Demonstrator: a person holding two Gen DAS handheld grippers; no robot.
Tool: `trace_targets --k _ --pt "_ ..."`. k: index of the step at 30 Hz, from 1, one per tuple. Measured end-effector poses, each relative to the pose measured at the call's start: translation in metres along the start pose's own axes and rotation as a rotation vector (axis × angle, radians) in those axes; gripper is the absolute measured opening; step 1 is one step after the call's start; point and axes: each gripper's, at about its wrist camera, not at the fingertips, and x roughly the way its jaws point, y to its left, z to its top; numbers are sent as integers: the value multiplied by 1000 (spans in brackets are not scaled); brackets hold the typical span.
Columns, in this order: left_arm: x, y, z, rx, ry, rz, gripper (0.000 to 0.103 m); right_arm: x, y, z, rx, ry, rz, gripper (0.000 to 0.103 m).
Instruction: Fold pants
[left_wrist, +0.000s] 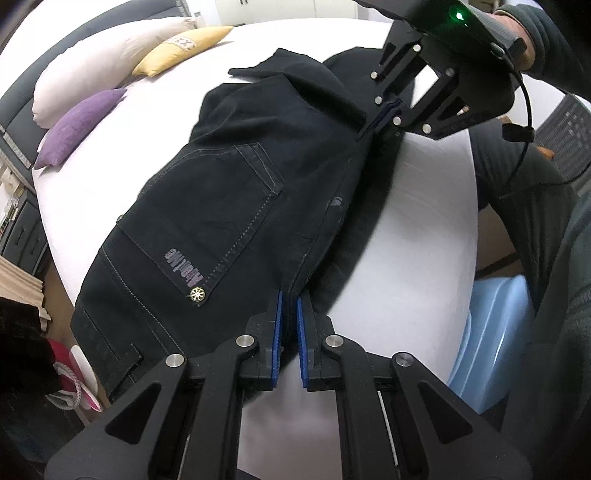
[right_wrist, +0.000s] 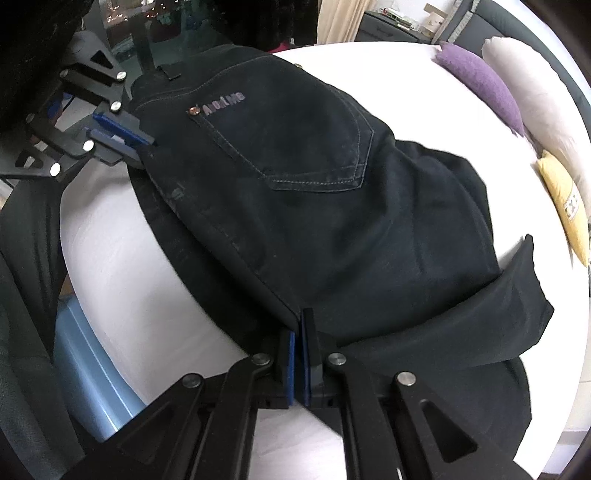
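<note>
Dark blue-black pants (left_wrist: 236, 206) lie on a white bed (left_wrist: 406, 236), back pocket up, with a purple logo and a metal stud. My left gripper (left_wrist: 290, 295) is shut on the near edge of the pants at the waist end. My right gripper (right_wrist: 300, 314) is shut on the same long edge farther along, toward the legs. Each gripper shows in the other's view: the right one (left_wrist: 388, 118) at the top, the left one (right_wrist: 147, 142) at the left. In the right wrist view the pants (right_wrist: 314, 206) have a leg end folded over at the right.
A white pillow (left_wrist: 99, 62), a yellow cushion (left_wrist: 184, 48) and a purple cushion (left_wrist: 81, 125) lie at the head of the bed. A light blue plastic tub (left_wrist: 491, 325) stands beside the bed, next to the person's legs. Pink slippers (left_wrist: 79, 380) lie on the floor at left.
</note>
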Motion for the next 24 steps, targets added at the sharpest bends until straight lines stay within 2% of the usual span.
trace_targets --k 9,13,18,24 --pt "17 1 4 -3 3 14 6 6 16 -1 -21 6 -76 4" --pt "15 2 -2 -23 -9 9 6 -3 18 -2 -2 -10 -78 4" --pt "25 1 -7 -26 -1 6 7 7 26 -10 3 -1 -88 4" --pt "23 12 -9 -118 -3 -19 14 14 29 -18 64 -33 -107 6"
